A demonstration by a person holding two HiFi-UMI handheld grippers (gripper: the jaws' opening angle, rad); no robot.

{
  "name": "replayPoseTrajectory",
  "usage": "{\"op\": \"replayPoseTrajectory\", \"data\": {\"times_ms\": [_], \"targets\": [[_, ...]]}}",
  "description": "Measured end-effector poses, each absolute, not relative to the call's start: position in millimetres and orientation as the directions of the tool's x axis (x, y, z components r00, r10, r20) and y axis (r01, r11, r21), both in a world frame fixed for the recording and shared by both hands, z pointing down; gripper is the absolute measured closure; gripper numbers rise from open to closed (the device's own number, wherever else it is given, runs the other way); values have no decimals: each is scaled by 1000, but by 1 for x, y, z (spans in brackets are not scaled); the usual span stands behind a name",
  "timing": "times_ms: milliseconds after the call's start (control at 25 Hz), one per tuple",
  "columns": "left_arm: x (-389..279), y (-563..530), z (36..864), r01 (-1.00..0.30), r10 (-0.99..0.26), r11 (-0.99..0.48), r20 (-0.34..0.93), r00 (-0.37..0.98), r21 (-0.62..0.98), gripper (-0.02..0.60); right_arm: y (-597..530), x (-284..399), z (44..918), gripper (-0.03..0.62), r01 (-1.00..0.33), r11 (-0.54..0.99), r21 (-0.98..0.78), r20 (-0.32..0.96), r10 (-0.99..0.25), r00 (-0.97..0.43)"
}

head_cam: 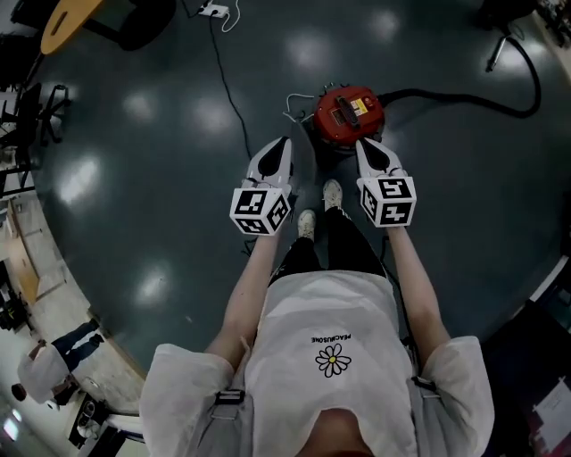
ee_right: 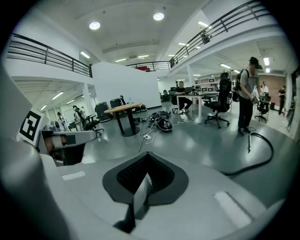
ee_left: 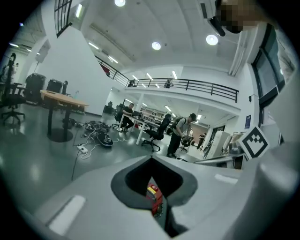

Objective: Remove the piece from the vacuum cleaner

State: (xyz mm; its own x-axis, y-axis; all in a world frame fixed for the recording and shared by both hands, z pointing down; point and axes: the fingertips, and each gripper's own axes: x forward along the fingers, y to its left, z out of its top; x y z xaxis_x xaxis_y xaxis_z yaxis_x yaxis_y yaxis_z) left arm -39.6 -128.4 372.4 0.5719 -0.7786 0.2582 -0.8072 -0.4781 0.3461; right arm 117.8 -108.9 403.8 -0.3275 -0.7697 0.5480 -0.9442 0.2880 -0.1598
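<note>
A red canister vacuum cleaner (head_cam: 348,112) stands on the dark floor just ahead of the person's shoes (head_cam: 332,192). Its black hose (head_cam: 464,98) runs off to the right. My left gripper (head_cam: 283,145) hovers beside the canister's left edge, above floor level, jaws together and holding nothing. My right gripper (head_cam: 365,145) hangs over the canister's near right edge, also shut and empty. In the left gripper view a sliver of the red vacuum cleaner (ee_left: 154,198) shows through the slit between the closed jaws of the left gripper (ee_left: 153,187). The right gripper (ee_right: 143,186) shows only floor beyond it.
A thin power cable (head_cam: 234,107) trails across the floor from the top towards the vacuum. The hose end (ee_right: 258,154) lies on the floor at the right. A round wooden table (head_cam: 67,20), desks and office chairs ring the open floor. People (ee_right: 248,93) stand farther off.
</note>
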Motion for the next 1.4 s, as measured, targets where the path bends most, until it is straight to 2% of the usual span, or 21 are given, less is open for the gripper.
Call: {"op": "replayPoseTrajectory", "data": {"times_ms": [240,400,520,760,920,960,1040,1080,1200,1400], "targets": [[-32,-173,506,-868,-750,-373,445,490,326,580,-176,118,521,574,-902,415,-119,667,-639,-382],[-32,-199,602,-865,-727,-290,493,477,409,580,-199,101,613,574,-866,489,-108,772,-507,-382],[-27,-212,663,-852,-693,-292,518,502,435,580,-206,84,682,574,-840,530,-113,828,-417,-374],[-24,-210,736,-841,-567,-241,633,527,485,580,-220,89,759,574,-871,475,-120,904,-311,-294],[-23,-219,752,-841,-556,-236,642,528,487,579,-223,95,780,571,-894,397,-209,950,-136,-282],[-24,-221,757,-844,-555,-221,648,521,490,553,-224,95,780,571,-897,375,-233,952,-102,-290],[-24,-221,768,-850,-545,-167,672,501,499,370,-224,95,779,571,-902,332,-276,950,-46,-307],[-22,-219,775,-850,-528,-139,688,497,507,341,-224,95,779,571,-904,314,-291,949,-22,-313],[-11,-210,798,-844,-456,-93,731,507,527,302,-223,97,780,569,-906,311,-287,954,3,-301],[-8,-206,824,-848,-403,4,777,483,529,295,-225,94,779,570,-912,361,-195,970,-64,-233]]}}
